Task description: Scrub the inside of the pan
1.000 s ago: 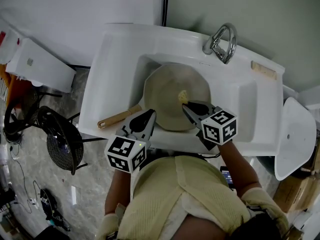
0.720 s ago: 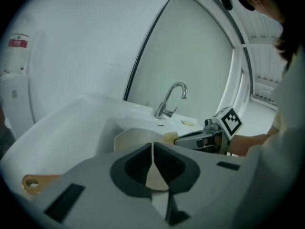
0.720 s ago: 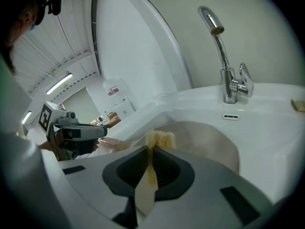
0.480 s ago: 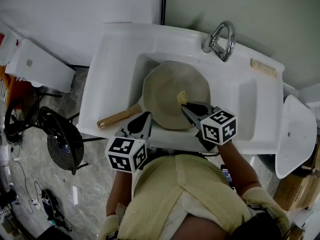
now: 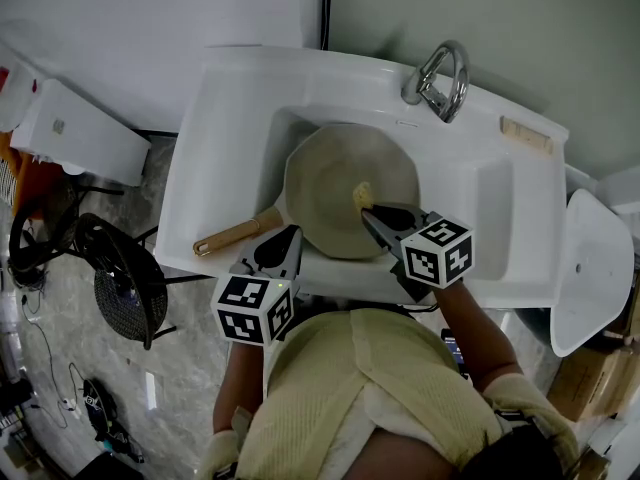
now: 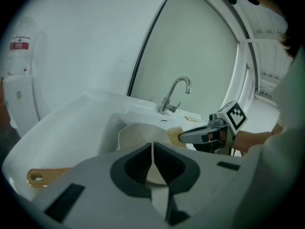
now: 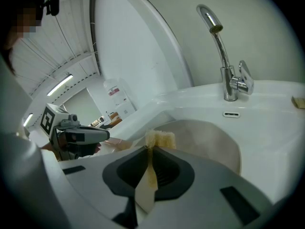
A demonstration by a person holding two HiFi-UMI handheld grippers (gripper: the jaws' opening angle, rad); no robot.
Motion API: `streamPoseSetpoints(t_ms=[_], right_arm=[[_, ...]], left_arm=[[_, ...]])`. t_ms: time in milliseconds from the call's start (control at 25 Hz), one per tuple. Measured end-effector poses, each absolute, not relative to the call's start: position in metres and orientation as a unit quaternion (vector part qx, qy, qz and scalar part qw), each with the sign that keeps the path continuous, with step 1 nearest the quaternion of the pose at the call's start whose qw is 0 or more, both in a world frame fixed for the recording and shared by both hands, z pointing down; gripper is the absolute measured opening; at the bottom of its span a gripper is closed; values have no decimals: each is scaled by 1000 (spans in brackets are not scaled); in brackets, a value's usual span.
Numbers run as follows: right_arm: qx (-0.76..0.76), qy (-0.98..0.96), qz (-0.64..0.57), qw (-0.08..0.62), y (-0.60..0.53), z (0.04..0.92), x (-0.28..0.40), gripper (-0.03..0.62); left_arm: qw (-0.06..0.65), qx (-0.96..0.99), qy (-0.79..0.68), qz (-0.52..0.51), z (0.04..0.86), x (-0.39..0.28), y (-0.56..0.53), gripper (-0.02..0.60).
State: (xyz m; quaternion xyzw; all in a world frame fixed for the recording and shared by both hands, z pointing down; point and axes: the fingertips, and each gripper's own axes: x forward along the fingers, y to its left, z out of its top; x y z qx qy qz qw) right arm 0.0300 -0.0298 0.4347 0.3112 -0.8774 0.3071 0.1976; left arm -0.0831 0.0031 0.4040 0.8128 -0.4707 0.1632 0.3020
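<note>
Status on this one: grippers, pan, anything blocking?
Left gripper shut, empty, beside pan. Right gripper shut on sponge, over pan's inside. Pan sits in sink. Nothing in the way.

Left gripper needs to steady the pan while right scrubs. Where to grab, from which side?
Probably the wooden handle, mid-length, from above on the person's side. It juts from the pan over the sink rim, slim and exposed, close to the shut left gripper; the pan's wall sits low in the sink.
</note>
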Motion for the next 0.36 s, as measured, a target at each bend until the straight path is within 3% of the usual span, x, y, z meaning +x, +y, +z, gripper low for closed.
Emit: streamPoseSetpoints(t_ms=[360], right_arm=[[306, -882, 305, 188, -31, 432, 27, 49]], left_arm=[[301, 813, -469, 167, 405, -84, 6, 67]])
